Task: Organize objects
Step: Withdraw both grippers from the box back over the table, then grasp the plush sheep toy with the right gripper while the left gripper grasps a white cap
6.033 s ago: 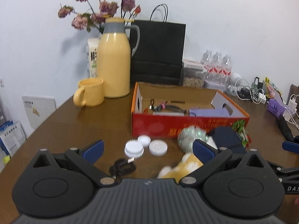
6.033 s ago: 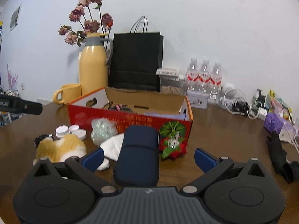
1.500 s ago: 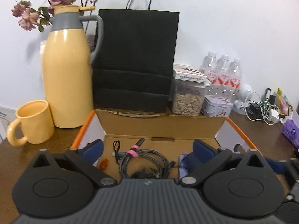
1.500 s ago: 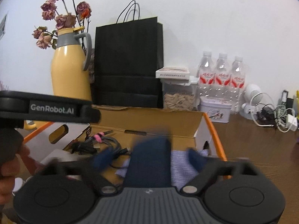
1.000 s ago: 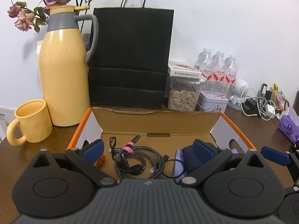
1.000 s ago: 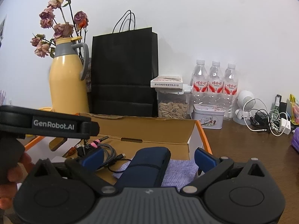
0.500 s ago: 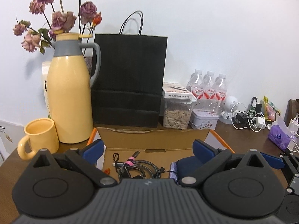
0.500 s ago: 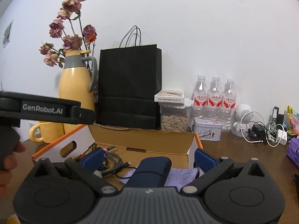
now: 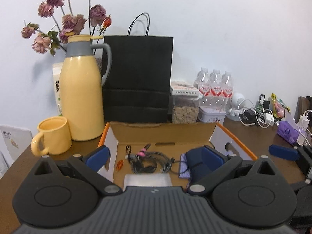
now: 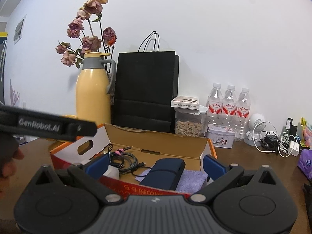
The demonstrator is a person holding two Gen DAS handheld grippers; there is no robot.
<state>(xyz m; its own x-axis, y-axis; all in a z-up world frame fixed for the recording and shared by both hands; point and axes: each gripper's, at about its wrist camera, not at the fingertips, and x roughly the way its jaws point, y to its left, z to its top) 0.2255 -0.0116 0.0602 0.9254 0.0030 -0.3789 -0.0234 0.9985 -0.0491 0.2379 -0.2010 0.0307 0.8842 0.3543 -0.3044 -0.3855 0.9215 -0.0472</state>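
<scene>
An open red cardboard box (image 9: pixel 165 134) (image 10: pixel 156 142) sits on the brown table. Inside lie a coiled black cable (image 9: pixel 150 159) (image 10: pixel 124 159), a dark blue case (image 10: pixel 163 173) (image 9: pixel 202 159) on a purple cloth (image 10: pixel 191 179), and a pale flat item (image 9: pixel 147 179). My left gripper (image 9: pixel 156 156) is open and empty above the box's near side. My right gripper (image 10: pixel 154 165) is open and empty, hovering just before the box, with the blue case lying between its fingers' lines of sight. The left gripper's body crosses the right wrist view (image 10: pixel 48 126).
A yellow thermos (image 9: pixel 81 101), yellow mug (image 9: pixel 52 134), dried flowers (image 9: pixel 68 23) and black paper bag (image 9: pixel 138 78) stand behind the box. A seed jar (image 9: pixel 185 109), tin (image 9: pixel 211 115), water bottles (image 9: pixel 214 89) and tangled chargers (image 9: pixel 255 115) are at the right back.
Both grippers have pulled back and risen from the box. The blue case, carried in earlier by the right gripper, now lies in the box on the purple cloth.
</scene>
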